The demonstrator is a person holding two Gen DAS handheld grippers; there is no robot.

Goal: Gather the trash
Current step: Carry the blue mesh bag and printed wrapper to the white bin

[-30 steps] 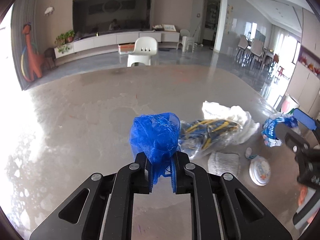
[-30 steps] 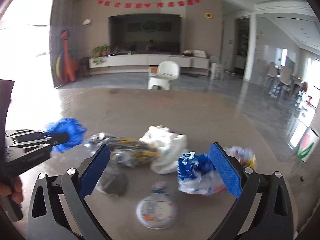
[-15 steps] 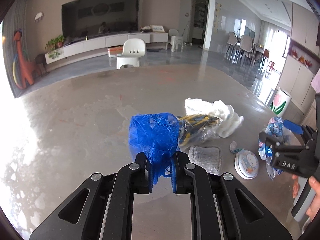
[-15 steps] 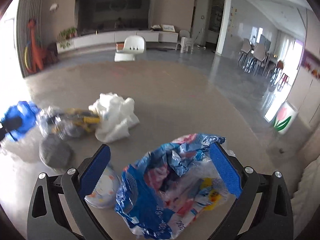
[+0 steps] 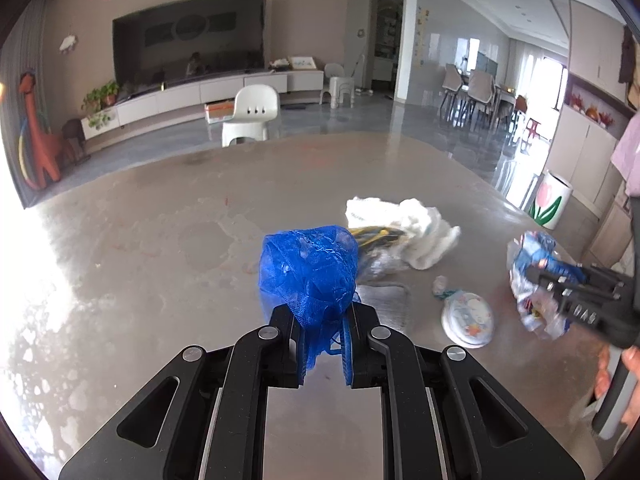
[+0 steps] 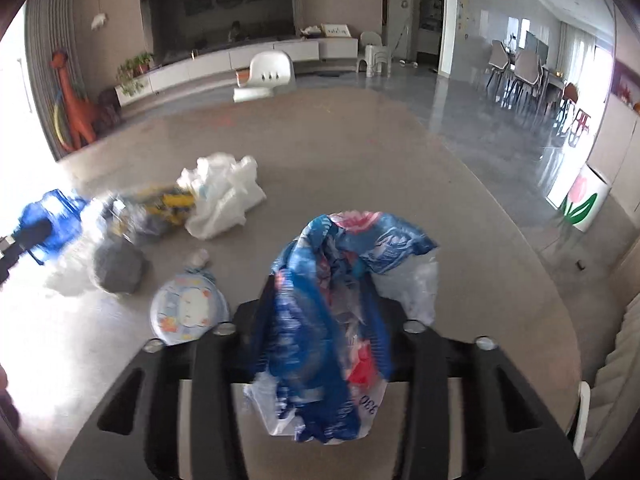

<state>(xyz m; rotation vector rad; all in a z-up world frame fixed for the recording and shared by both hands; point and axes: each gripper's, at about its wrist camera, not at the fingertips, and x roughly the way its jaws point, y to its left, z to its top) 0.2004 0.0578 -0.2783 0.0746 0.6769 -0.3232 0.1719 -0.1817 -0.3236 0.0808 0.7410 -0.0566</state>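
Left wrist view shows the left gripper (image 5: 322,334) clenched on a blue mesh bag (image 5: 308,270), which is bunched above its fingers, over the grey table (image 5: 160,248). Just right of the mesh, on the table, lie a clear bag with yellow contents (image 5: 376,240) and a crumpled white bag (image 5: 416,226) touching it. A grey cloth (image 5: 386,300) lies in front of them, partly hidden by the gripper. Further right are a small crumpled scrap (image 5: 440,284) and a round lid with a cartoon print (image 5: 467,318). At the right edge the right gripper (image 5: 560,288) is grasping a blue and clear plastic bag (image 5: 532,264).

Right wrist view is blurred, but the same plastic bag (image 6: 332,320) is pinched between the closed jaws and hangs in front of them. A white bin with a tulip picture (image 6: 578,198) stands on the floor at the right.
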